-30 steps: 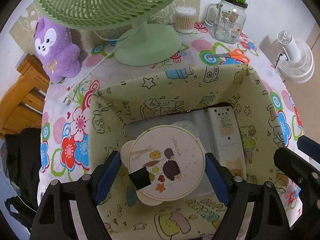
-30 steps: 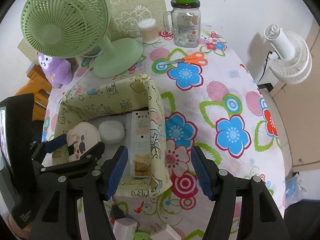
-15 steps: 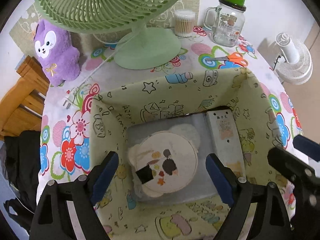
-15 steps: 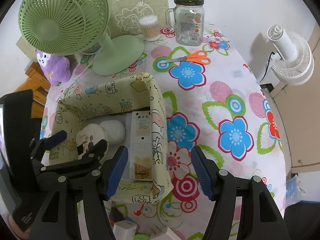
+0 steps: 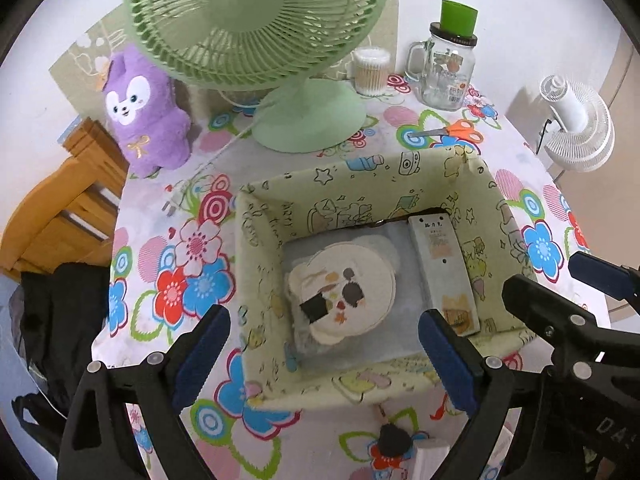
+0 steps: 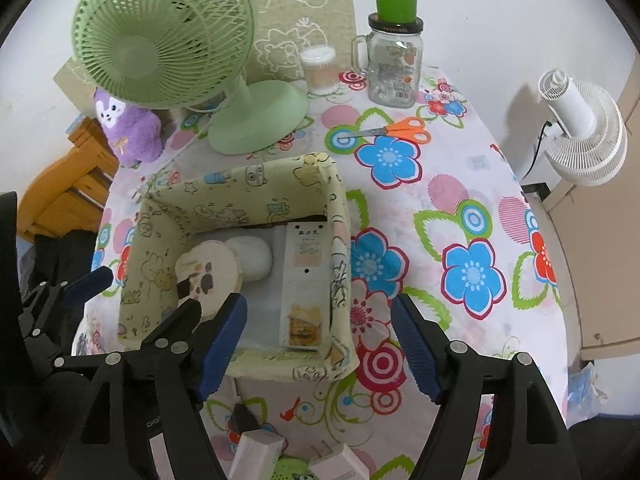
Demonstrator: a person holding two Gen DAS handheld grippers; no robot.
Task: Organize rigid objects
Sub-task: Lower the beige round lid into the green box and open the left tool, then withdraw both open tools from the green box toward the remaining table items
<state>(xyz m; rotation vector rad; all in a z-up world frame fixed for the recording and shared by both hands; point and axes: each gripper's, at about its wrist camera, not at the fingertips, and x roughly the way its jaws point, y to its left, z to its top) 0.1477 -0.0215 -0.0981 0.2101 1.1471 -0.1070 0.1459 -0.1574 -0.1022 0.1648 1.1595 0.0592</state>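
The left gripper point(image 5: 322, 354) hangs spread and empty above the fabric bin point(image 5: 360, 184). The round box point(image 5: 344, 292) lies inside, a long box point(image 5: 442, 268) at its 3 o'clock. The right gripper point(image 6: 322, 342) is spread too.

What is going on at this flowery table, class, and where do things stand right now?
A person with two handheld grippers is sorting things into a pale green cartoon-print fabric box. The round cream hedgehog-print tin lies inside, beside a long white flat packet. The left gripper hangs open and empty above the box; the right gripper is open too. Orange-handled scissors are on the table outside the box.
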